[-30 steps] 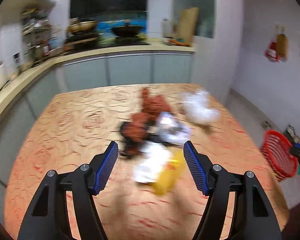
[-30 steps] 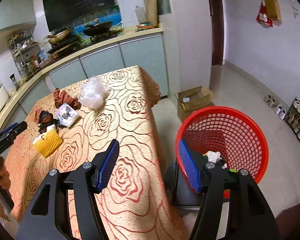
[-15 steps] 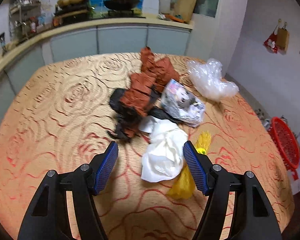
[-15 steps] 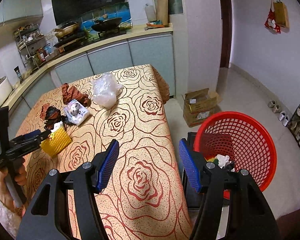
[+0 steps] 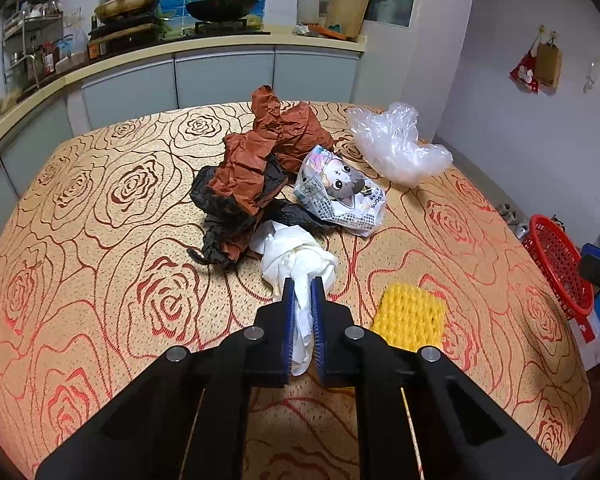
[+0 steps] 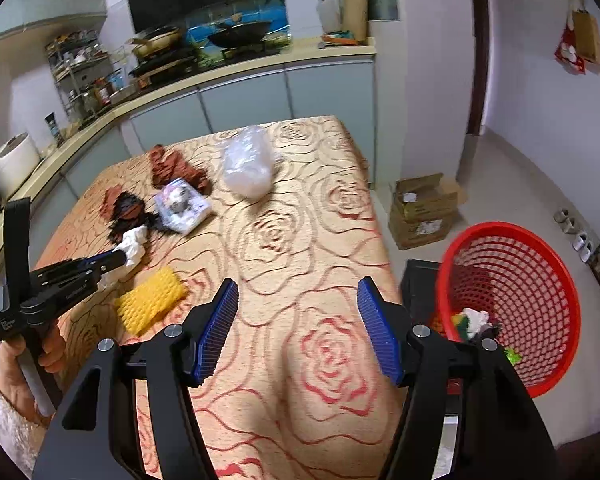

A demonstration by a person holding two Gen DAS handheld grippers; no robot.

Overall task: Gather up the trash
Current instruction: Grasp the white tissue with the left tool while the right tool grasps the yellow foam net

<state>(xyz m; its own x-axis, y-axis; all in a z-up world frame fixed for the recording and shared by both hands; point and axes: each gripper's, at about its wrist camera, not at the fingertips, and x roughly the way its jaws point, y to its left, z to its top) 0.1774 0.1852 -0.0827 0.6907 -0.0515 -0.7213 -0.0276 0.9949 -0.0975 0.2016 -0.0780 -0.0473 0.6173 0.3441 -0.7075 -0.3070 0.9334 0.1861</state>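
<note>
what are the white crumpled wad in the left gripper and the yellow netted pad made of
White crumpled wad: likely soft tissue paper, matte, with limp creases where the left gripper pinches it. Yellow netted pad: probably foam mesh fruit wrap, judging by its puffy open lattice.

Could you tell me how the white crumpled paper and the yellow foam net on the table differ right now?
The white crumpled paper is clamped between the pads of the left gripper, whose jaws have just closed on it; the yellow foam net lies free, touched by neither gripper. The paper is a bunched, irregular wad, while the net lies flat, roughly rectangular, with a ribbed mesh. The paper touches the black and brown wrappers; the net sits apart. Both rest on the rose-patterned tablecloth.
</note>
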